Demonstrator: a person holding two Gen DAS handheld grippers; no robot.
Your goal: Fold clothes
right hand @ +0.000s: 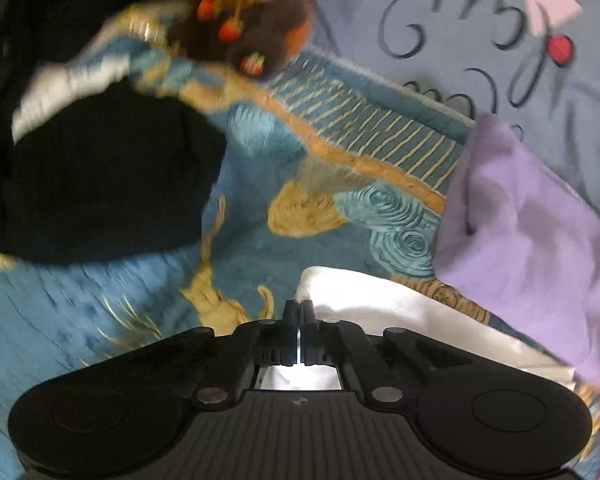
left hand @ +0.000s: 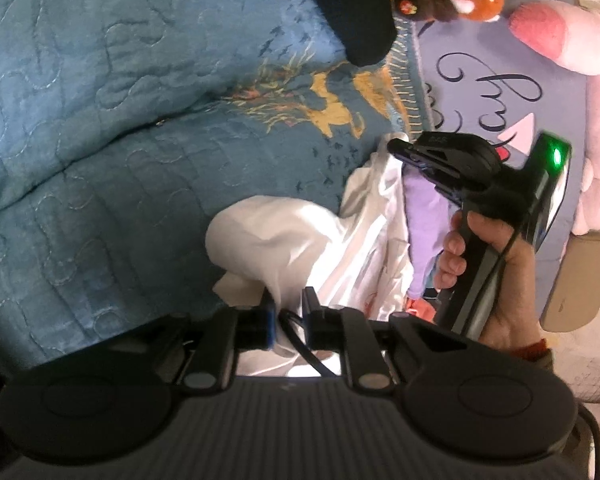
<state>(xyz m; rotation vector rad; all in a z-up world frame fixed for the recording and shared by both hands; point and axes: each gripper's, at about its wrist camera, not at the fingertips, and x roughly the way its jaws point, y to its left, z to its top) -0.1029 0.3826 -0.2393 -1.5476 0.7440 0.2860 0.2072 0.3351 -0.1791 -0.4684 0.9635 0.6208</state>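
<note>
A white garment [left hand: 300, 240] hangs bunched over the blue quilted bedspread [left hand: 100, 120]. My left gripper [left hand: 290, 300] is shut on a fold of it, cloth between the fingers. My right gripper [left hand: 396, 148] shows in the left wrist view, held in a hand, shut on the garment's far edge. In the right wrist view my right gripper [right hand: 299, 308] is shut on the white garment [right hand: 380, 304], which stretches off to the right. A lilac garment [right hand: 520, 232] lies just beyond it, also seen in the left wrist view [left hand: 424, 216].
A black garment [right hand: 100, 184] lies on the bedspread [right hand: 100, 320] to the left. A brown plush toy [right hand: 252, 12] sits at the back, on a lavender pillow [right hand: 460, 60] with script lettering. A pink plush [left hand: 580, 60] lies at the right.
</note>
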